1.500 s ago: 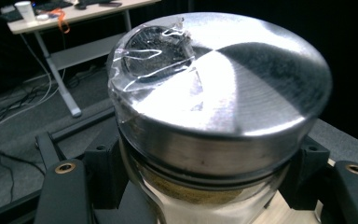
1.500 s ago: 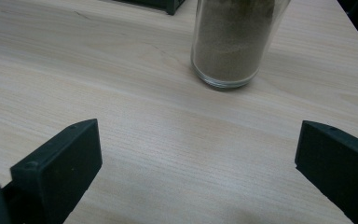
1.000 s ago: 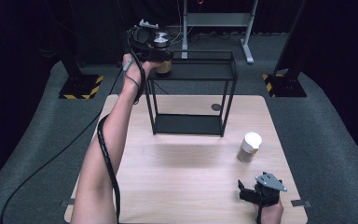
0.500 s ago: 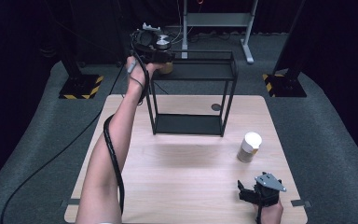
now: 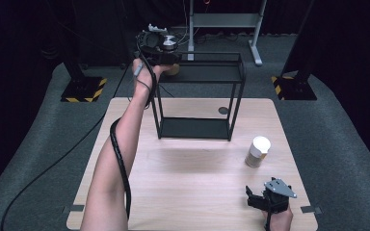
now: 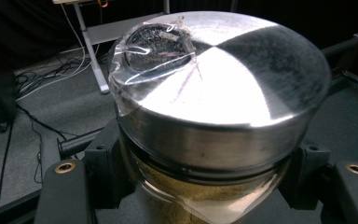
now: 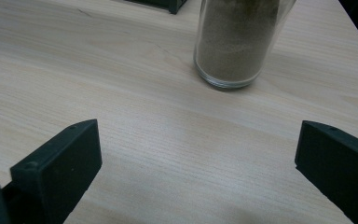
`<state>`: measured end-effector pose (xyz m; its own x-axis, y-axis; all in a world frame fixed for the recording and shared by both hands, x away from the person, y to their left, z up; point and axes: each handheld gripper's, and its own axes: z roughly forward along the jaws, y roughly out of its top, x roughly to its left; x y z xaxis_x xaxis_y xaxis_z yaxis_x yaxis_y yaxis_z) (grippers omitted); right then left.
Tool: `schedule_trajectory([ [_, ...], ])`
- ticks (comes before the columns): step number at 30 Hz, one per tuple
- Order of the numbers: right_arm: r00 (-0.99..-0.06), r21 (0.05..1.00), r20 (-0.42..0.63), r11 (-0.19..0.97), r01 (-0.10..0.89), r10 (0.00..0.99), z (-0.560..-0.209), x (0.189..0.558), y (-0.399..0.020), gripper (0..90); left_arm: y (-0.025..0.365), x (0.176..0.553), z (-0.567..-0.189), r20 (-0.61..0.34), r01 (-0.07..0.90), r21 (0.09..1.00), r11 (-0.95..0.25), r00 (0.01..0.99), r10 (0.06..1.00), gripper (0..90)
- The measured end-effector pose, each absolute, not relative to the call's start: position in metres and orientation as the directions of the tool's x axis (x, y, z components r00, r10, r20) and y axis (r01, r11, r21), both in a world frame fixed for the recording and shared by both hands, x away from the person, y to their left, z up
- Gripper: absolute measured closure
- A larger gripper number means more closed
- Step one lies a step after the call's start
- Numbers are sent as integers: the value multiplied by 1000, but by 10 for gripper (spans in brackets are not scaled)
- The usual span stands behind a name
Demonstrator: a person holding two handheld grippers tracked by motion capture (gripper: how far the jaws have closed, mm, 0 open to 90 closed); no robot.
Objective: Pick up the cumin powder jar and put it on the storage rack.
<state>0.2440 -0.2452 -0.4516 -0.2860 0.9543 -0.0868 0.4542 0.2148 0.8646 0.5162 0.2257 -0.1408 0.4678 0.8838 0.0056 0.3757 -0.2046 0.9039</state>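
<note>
The wooden table [image 5: 192, 192] spans the lower centre of the high view, with the black wire shelf [image 5: 200, 98] standing at its far edge, upper centre. The step in hand is judged to be setting a jar on the shelf's top tier. The left gripper [image 5: 160, 48] is raised at the upper left of centre, level with that tier, and is clenched on the steel-lidded jar [image 6: 214, 107], the jaws pressed to the glass just under the lid. To do it well, the jar should be kept upright, carried fully over the tier before being lowered, and released only once the base sits flat.

The right gripper [image 5: 265, 199] is parked at the lower right, jaws spread wide with nothing between them; the white-lidded jar [image 5: 257, 151] of brown powder stands apart in front of it.

The held jar's base is cut off at the bottom of the left gripper view, so clearance over the tier cannot be judged. In the high view the jar is mostly masked by gripper and hand. Crumpled clear film on the lid blurs its surface. The second jar's top is cropped in the right gripper view.
</note>
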Motion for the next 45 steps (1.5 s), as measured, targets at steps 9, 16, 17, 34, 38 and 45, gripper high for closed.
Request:
schedule_trajectory([
  [9, -292, 864, -84, 215, 455, 953, -451, 244, -246, 0, 223, 516, -139, 8, 385, 900, -206, 457, 889, 303],
  [16, -295, 863, -83, 217, 457, 952, -451, 245, -246, 0, 222, 515, -136, 10, 391, 896, -211, 457, 889, 302],
  [17, -297, 862, -84, 219, 457, 951, -451, 245, -247, 0, 222, 515, -136, 12, 392, 894, -215, 460, 888, 302],
  [34, -294, 867, -80, 212, 451, 953, -452, 244, -247, 0, 219, 476, -126, 171, 353, 862, -365, 476, 863, 0],
  [38, -290, 868, -81, 210, 450, 954, -452, 244, -247, 0, 228, 455, -136, 197, 340, 850, -402, 503, 841, 0],
  [45, -294, 866, -84, 216, 451, 952, -452, 244, -246, 0, 240, 404, -177, 307, 314, 807, -500, 500, 810, 0],
])
